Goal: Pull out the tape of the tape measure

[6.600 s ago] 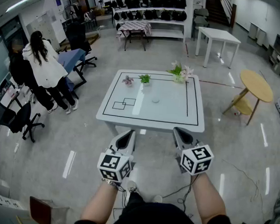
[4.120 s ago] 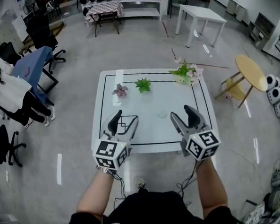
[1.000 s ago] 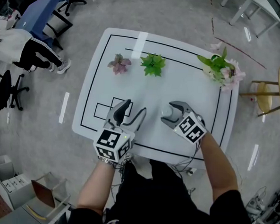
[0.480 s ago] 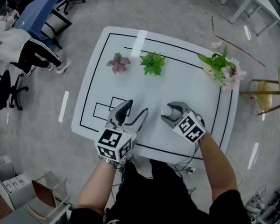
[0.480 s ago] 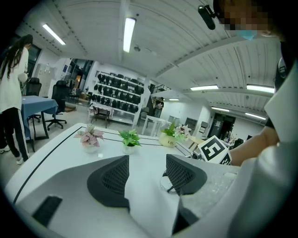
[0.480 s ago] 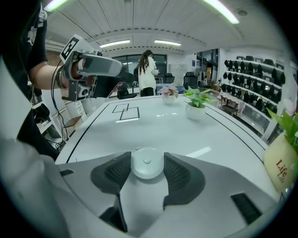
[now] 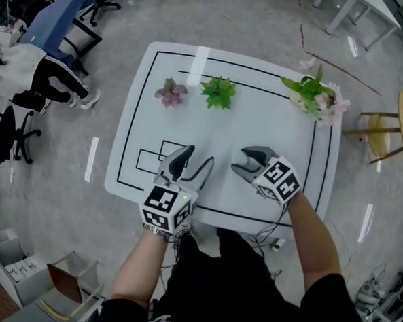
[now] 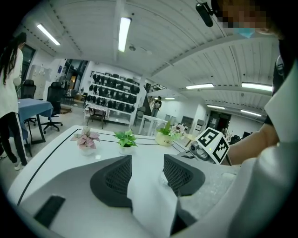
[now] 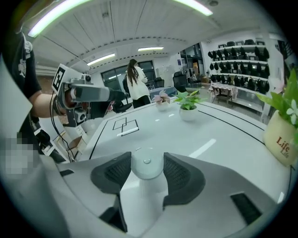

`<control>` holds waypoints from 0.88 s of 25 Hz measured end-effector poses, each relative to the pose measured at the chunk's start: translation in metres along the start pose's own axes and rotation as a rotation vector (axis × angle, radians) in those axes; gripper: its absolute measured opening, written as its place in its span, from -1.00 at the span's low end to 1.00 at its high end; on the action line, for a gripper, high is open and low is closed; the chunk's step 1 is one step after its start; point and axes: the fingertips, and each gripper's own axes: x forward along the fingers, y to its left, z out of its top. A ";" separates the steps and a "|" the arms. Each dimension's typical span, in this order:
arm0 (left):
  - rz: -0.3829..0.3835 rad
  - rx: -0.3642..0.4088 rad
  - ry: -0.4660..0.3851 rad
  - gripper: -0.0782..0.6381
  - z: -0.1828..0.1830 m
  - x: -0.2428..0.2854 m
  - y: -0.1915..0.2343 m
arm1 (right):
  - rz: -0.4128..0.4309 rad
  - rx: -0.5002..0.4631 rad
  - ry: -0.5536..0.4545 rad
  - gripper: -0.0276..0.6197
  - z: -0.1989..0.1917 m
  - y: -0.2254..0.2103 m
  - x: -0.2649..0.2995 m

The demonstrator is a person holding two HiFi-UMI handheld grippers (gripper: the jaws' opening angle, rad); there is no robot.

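your right tool (image 7: 242, 161) had just been closing and sat pinched on the small, round, white plastic tape measure (image 9: 147, 168). the tape measure lay flat on the white surface with black border lines (image 7: 279, 121), near your edge and right of the middle. both pads touched its curved rim. your left tool (image 8: 146, 160) had just narrowed a little, but its jaws stood well apart with nothing between them. it hovered to the left of the right tool, clear of the case.

the weakest point was that right-hand grip. the case was smooth and round and you held it only across its rim, so a sideways pull on the tape could have spun it between the pads or squeezed it out. a light pinch, or a pull that was not in line with the slot, would have caused that.

no view showed the tape's end tab, so i could not tell which way it faced. if it pointed away from your left tool or sat under a pad, you could have closed on bare plastic. you might also have nudged the case out of the right tool while hunting for it.

the tab was likely thin and low against the surface. coming in too high would have missed it, and coming in too steep would have jammed a jaw into the surface. a shallow bite on the tab could also have slipped mid-pull, and the spring would have snapped the tape back in.
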 end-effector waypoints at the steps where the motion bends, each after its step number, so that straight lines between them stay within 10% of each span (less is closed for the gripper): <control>1: -0.001 0.007 0.001 -0.23 0.000 0.001 0.000 | 0.005 0.011 -0.009 -0.25 0.003 0.000 -0.001; 22: -0.213 0.387 0.101 -0.26 -0.013 -0.023 -0.067 | 0.187 0.065 -0.071 -0.25 0.061 0.067 -0.058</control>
